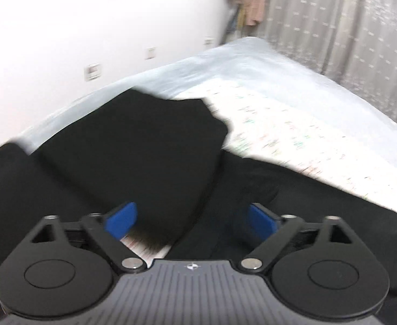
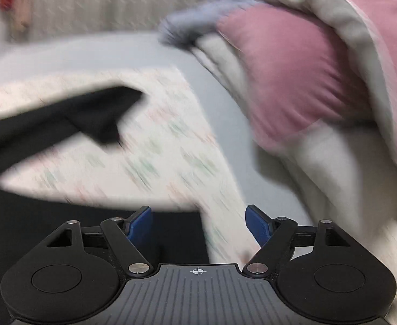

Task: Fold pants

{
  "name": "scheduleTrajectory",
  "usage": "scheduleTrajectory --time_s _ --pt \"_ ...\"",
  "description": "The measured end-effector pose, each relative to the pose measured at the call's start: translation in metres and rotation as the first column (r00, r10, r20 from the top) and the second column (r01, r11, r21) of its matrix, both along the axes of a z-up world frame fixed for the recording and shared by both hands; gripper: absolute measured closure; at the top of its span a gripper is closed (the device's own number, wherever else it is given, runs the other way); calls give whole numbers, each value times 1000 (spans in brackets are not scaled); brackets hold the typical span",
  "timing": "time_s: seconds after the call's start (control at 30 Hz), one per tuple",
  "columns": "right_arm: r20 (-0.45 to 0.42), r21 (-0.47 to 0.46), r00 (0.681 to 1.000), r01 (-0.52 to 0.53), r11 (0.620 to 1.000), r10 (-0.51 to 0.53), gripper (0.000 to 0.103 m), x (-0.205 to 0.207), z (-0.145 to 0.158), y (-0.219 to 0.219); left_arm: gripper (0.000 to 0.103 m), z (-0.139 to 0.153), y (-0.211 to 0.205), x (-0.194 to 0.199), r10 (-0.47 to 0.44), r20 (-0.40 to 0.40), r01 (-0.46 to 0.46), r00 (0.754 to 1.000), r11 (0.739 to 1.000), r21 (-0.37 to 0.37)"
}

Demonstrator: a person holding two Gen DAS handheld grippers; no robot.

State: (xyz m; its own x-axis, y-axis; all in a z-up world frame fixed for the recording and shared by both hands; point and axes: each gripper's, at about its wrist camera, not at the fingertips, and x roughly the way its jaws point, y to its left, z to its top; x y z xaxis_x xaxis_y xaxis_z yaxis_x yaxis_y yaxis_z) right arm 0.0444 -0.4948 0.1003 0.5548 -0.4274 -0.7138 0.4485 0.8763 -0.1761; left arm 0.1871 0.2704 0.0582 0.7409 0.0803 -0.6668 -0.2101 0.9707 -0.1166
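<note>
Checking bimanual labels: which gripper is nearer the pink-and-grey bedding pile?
Right. The right gripper faces the bedding pile just ahead to its right; the left gripper hangs over the black pants, pile out of view.

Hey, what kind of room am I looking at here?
Most likely a bedroom: a bed with a printed sheet, a piled pink and white duvet, and curtains along the far wall. Black pants lie on the bed.

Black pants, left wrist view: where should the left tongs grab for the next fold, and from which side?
Judging by the pose, take the black pants at the free corner of the folded panel, near the far edge by the patterned sheet. Come from above and the sheet side; the left tongs stand open and empty, and that edge shows clear against the light fabric.
</note>
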Motion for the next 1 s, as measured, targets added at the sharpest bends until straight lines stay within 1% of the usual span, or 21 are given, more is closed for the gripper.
scheduleTrajectory --time_s 0.03,0.1,0.17,0.23,0.27,0.33,0.37,0.4,0.43,0.47,0.5,0.53,0.57,0.6,0.67,0.7,0.8,0.87,0.9,0.97,1.0 --pt "18 52 999 -51 997 50 26 19 1 -3 2 -2 -8 20 -27 -9 27 1000 1000 3" --pt "55 145 992 -118 982 111 27 60 -2 -7 2 -14 -22 65 -44 -73 46 996 999 18" --pt "73 184 987 -157 970 146 27 101 -10 -8 2 -28 -30 103 -14 -130 20 991 999 46" --pt "85 203 984 -168 965 154 27 136 -18 -11 2 -43 -40 133 -29 -166 37 986 998 45" --pt "85 217 985 -165 962 150 27 150 -23 -12 2 -49 -42 142 -35 -178 43 983 998 40" --pt "72 230 986 -161 960 148 28 172 -35 -13 2 -56 -50 154 -34 -186 46 982 997 56" --pt "52 228 984 -176 958 168 32 180 -42 -10 8 -62 -56 161 -39 -192 54 981 996 74" --pt "20 209 980 -198 958 198 45 187 -49 -5 32 -65 -61 175 -44 -204 64 978 994 94" --pt "-10 177 977 -210 962 215 53 192 -56 1 48 -72 -65 180 -35 -228 63 973 991 119" --pt "-26 154 974 -220 963 226 69 193 -60 3 51 -79 -65 183 -20 -233 55 972 988 143" --pt "-13 153 972 -229 962 233 81 192 -62 3 68 -81 -69 181 -21 -210 56 977 985 166" --pt "-3 147 973 -227 963 230 88 189 -60 3 74 -82 -71 180 -36 -197 70 980 983 167" --pt "5 141 975 -222 965 223 100 187 -58 3 77 -77 -69 175 -36 -183 66 983 985 162" --pt "16 141 975 -220 965 220 101 184 -54 1 82 -71 -66 171 -33 -156 53 987 990 131" --pt "42 116 976 -215 970 212 101 175 -38 -2 85 -58 -62 171 -25 -113 36 993 995 94" --pt "57 114 977 -211 971 206 102 170 -28 -3 86 -51 -62 171 -27 -88 35 996 996 86" --pt "107 115 977 -196 974 184 102 144 19 -17 87 -37 -68 177 -34 -54 39 998 995 93" --pt "136 123 976 -184 975 167 102 129 47 -26 87 -33 -75 185 -48 -20 49 999 997 62" --pt "148 133 975 -183 974 163 102 123 59 -32 87 -34 -81 189 -54 -7 54 999 997 60" --pt "145 111 978 -168 980 151 102 118 71 -39 87 -39 -95 198 -61 -7 61 998 996 68" --pt "127 87 983 -145 986 134 102 119 70 -44 87 -44 -101 204 -63 -21 64 998 996 65"
